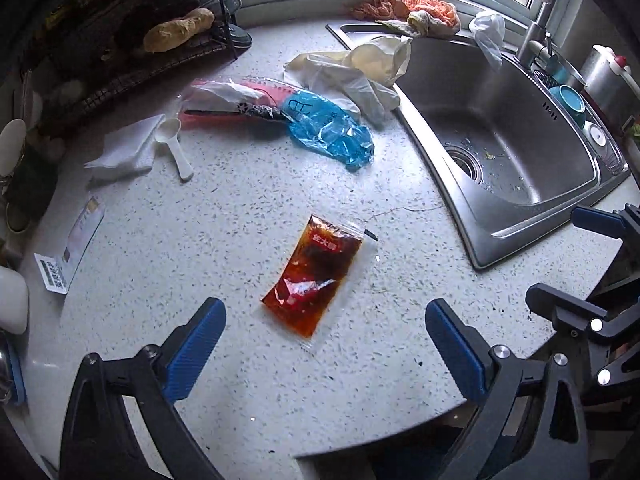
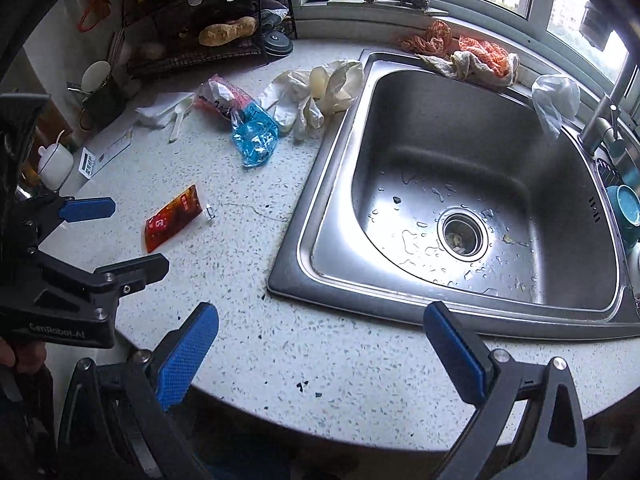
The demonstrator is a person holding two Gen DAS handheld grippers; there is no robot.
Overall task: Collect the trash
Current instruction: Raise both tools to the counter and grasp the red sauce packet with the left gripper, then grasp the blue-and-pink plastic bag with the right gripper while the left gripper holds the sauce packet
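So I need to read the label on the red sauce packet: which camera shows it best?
The left wrist view: the red sauce packet lies large and near the centre, just ahead of the open left gripper, with its white print visible. In the right wrist view it sits small, off to the left, and its print is too tiny to read.

Sauce packet [image 1: 314, 278] print: too small for me to read.
Teal bowl [image 2: 624, 210]: cut off by the frame edge.
Rack [image 1: 120, 40] contents: blurred (dark corner).
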